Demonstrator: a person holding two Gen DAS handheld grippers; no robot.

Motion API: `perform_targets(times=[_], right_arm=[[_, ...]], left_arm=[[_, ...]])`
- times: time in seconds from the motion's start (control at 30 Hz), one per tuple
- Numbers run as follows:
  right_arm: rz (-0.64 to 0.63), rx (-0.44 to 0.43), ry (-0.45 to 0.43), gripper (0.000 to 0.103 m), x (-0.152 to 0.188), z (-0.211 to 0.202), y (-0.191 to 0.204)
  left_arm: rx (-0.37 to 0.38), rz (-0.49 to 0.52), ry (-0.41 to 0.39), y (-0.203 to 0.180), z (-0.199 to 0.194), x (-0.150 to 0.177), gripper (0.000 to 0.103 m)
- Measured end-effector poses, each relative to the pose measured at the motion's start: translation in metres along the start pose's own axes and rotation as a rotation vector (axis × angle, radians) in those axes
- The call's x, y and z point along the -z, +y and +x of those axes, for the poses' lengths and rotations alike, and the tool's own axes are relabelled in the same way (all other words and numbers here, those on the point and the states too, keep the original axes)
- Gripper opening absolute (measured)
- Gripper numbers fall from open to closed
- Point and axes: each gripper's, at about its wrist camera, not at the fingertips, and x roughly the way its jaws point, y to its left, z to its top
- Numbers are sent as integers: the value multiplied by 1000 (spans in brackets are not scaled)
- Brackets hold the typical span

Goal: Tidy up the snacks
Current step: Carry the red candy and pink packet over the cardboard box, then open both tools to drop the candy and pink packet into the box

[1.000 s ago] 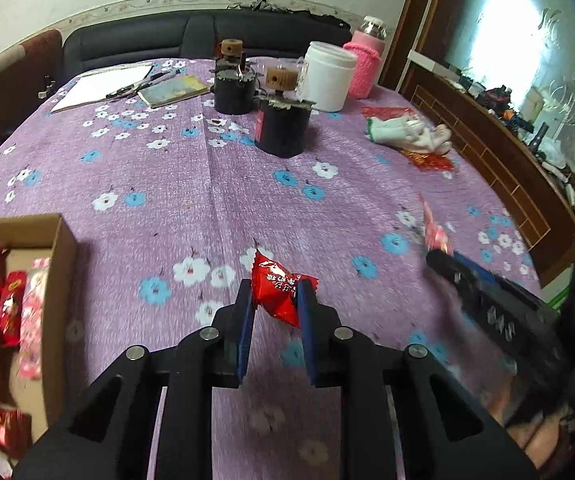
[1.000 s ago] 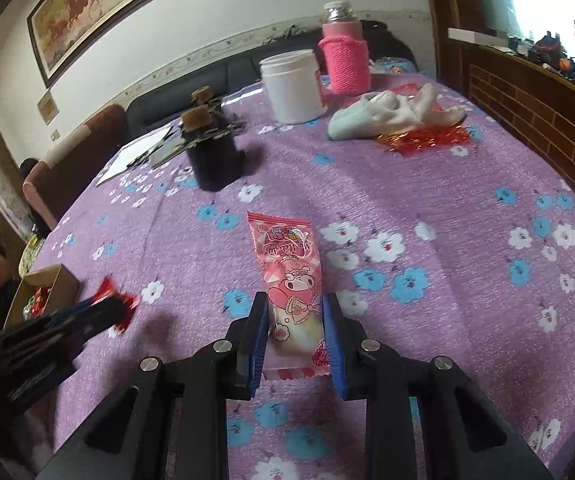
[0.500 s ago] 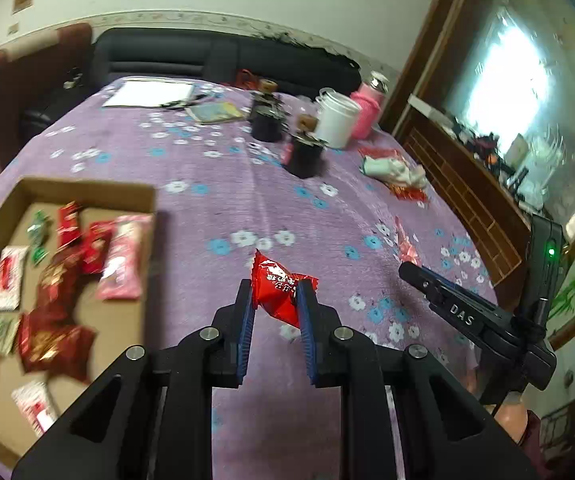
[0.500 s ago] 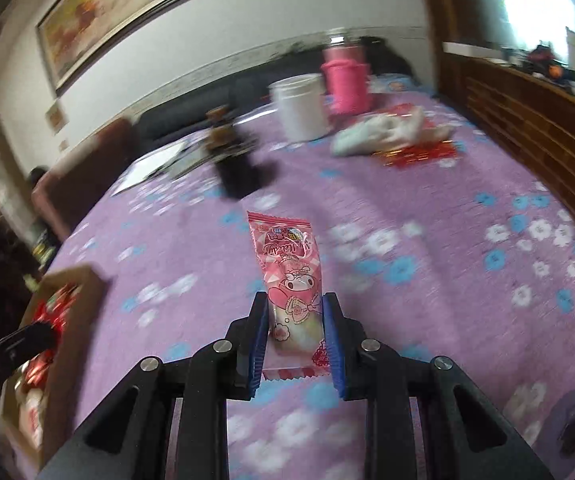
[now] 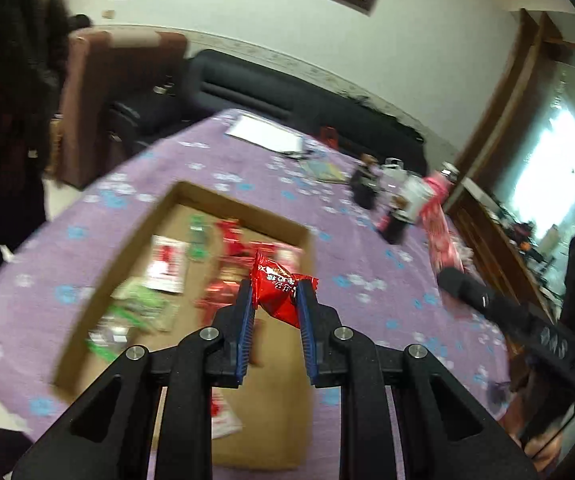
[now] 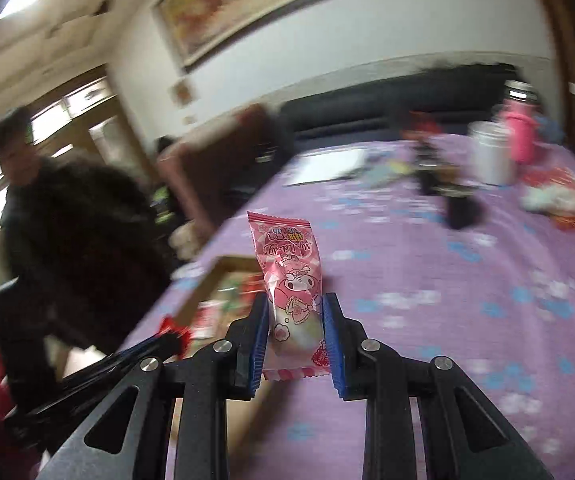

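Note:
My left gripper (image 5: pixel 275 294) is shut on a red candy packet (image 5: pixel 277 290) and holds it above the cardboard box (image 5: pixel 167 216), which lies on the purple flowered tablecloth and holds several red, white and green snack packets. My right gripper (image 6: pixel 295 308) is shut on a pink My Melody snack packet (image 6: pixel 289 268), held upright above the table to the right of the box (image 6: pixel 225 262). The right gripper with its pink packet (image 5: pixel 437 232) also shows in the left wrist view, right of the box. The left gripper's tip with the red candy (image 6: pixel 173 330) shows in the right wrist view.
At the table's far side stand black grinders (image 5: pixel 393 228), a white jar (image 6: pixel 491 156), a pink bottle (image 6: pixel 521 136), papers (image 5: pixel 265 136) and a white cloth (image 6: pixel 551 198). A person in dark clothes (image 6: pixel 59 216) stands left of the table. A brown chair (image 5: pixel 123 76) and black sofa lie beyond.
Both grippers have swung left toward the box, each still holding its packet. The left gripper's candy now hangs over the box interior; the views are blurred by the motion.

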Motion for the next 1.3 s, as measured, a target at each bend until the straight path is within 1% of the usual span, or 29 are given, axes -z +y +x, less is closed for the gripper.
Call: perform_targets(times=[0.03,0.1,0.27,0.4,0.57,0.73,0.97,1.17,1.2,1.27,1.3], right_arm=[[-9,-19,16,27,4,5,7],[-10,-24,47,27,15,17,10],[7,42,103,27,38,32,-8],[15,45,125,27,47,36,-12],[-57,10,173,27,55,58,19],[-116,-20,242,27,65,89,48],[-170,2,302,27,81,119,67],[-184,26,320,27,90,128,67],[-183,27,319,27,90,128,69],[-183,30,314,29,90,128,69],[-185,31,311,30,90,128,69]], left_arm=[[-3,-11,1,7,-2,1,19],[-15,-16,5,16,-3,5,19],[-42,-3,40,25,8,20,19],[-74,-26,90,38,25,30,19],[-132,-42,138,56,34,39,19],[-169,-46,157,69,37,44,19],[-191,-31,171,73,43,48,19],[-203,-48,171,76,44,48,20],[-205,-51,169,76,44,47,21],[-207,-55,163,77,42,47,28],[-209,-59,157,77,40,46,35]])
